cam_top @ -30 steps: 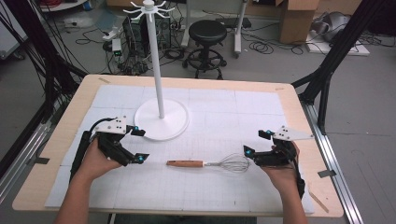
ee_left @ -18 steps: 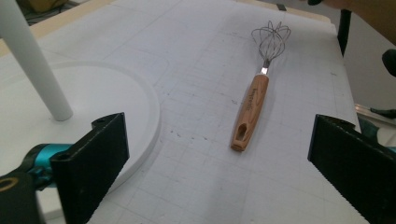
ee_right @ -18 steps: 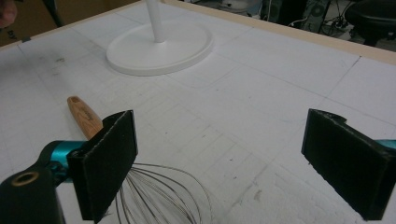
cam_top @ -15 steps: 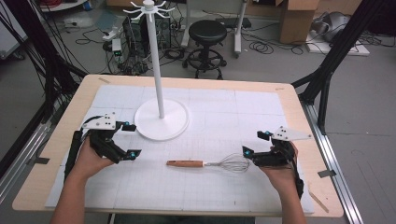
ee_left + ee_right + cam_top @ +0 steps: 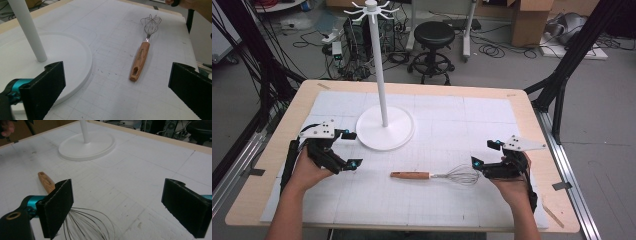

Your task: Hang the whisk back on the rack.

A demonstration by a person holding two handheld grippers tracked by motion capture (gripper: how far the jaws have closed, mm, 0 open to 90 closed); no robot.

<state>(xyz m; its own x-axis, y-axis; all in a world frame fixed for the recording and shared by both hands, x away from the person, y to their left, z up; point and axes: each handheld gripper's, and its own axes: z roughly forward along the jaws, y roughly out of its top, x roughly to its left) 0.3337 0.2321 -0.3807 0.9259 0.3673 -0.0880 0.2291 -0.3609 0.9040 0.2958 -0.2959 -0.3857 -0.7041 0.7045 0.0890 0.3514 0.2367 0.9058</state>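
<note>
A whisk [image 5: 432, 175] with a wooden handle [image 5: 140, 58] lies flat on the white mat, its wire head pointing right. My left gripper [image 5: 353, 149] hovers at the left of the mat, beside the stand's round base [image 5: 385, 128]. Its jaws have just been opening and now stand wide with nothing between them [image 5: 116, 80]. My right gripper [image 5: 483, 154] is open just right of the wire head [image 5: 85, 225], which lies below and in front of its left jaw. Neither gripper touches the whisk.
A white stand rises from the base as a tall pole [image 5: 378, 65] topped with hooks, at the mat's back left. The wooden table edge [image 5: 272, 150] frames the mat. A stool [image 5: 433, 35] and cables sit on the floor beyond.
My left gripper has shifted slightly left, away from the whisk, and its jaws have spread a little wider. The right gripper and the whisk have not moved.
</note>
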